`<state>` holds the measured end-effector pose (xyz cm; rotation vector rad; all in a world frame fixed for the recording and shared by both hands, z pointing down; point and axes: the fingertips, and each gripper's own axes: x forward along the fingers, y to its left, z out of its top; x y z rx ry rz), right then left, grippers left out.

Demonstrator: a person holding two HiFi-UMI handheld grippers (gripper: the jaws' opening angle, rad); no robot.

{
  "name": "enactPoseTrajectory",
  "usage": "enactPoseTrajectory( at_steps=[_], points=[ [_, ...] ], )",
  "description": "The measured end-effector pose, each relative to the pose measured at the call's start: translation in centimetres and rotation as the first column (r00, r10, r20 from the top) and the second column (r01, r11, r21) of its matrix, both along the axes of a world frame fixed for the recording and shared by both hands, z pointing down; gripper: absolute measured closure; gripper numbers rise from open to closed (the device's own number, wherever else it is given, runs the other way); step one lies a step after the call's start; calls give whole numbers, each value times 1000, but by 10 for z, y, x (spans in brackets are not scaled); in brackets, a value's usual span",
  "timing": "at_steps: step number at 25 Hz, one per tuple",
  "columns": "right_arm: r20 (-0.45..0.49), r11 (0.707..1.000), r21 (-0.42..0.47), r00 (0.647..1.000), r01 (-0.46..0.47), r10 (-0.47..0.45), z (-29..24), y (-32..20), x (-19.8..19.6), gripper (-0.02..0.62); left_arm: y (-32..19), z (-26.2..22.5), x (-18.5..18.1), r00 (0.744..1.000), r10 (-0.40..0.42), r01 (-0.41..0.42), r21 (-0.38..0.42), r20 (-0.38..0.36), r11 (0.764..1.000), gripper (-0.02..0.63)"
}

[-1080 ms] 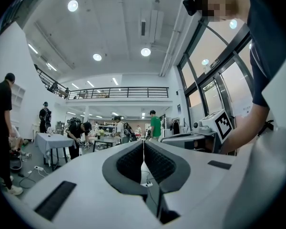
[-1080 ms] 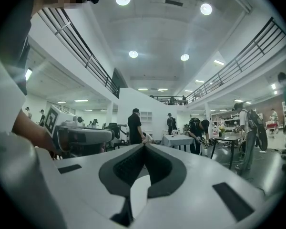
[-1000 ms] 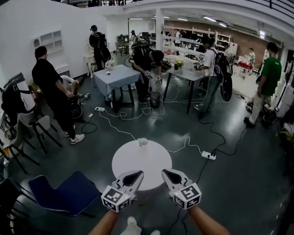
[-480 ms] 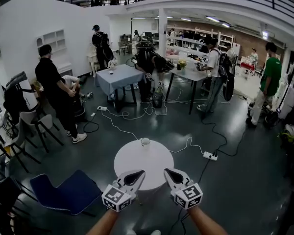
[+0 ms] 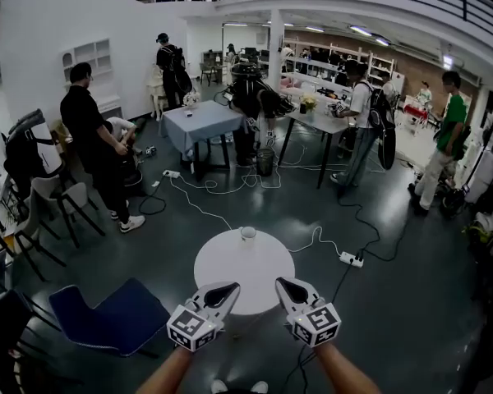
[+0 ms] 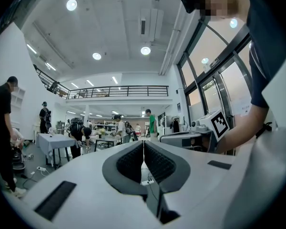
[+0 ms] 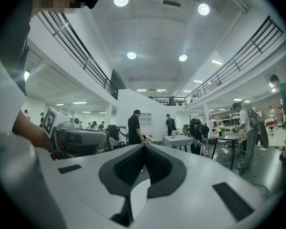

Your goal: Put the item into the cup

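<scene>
A small white cup [image 5: 248,233] stands at the far edge of a round white table [image 5: 243,269]. I cannot make out any item to go in it. My left gripper [image 5: 230,286] hovers over the table's near left edge, jaws shut with nothing between them. My right gripper [image 5: 283,282] hangs at the near right edge, shut and empty too. In the left gripper view the jaws of the left gripper [image 6: 143,144] meet in a thin line, and the right gripper [image 6: 200,132] shows beside them. In the right gripper view the right gripper [image 7: 144,146] is closed as well.
A blue chair [image 5: 111,314] stands left of the table. A white power strip [image 5: 349,259] and cables [image 5: 205,212] lie on the dark floor. Several people stand around tables [image 5: 201,124] further back. Grey chairs [image 5: 53,203] line the left wall.
The view has shifted slightly, so the round table and cup sit a little lower and to the right. Both grippers stay shut and keep their places.
</scene>
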<state>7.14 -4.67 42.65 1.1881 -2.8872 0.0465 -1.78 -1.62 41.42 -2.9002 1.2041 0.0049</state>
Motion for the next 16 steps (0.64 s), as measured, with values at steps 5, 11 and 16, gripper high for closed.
enactPoseTrajectory(
  at_steps=[5, 11, 16],
  points=[
    [-5, 1000, 5, 1000, 1, -1, -6, 0, -12, 580, 0, -3, -12, 1000, 2, -2, -2, 0, 1000, 588],
    [-15, 1000, 7, 1000, -6, 6, -8, 0, -16, 580, -3, -6, -15, 1000, 18, -18, 5, -1, 1000, 588],
    [-15, 1000, 10, 1000, -13, 13, -8, -7, -24, 580, -11, -6, -24, 1000, 23, -23, 9, 1, 1000, 588]
  ],
)
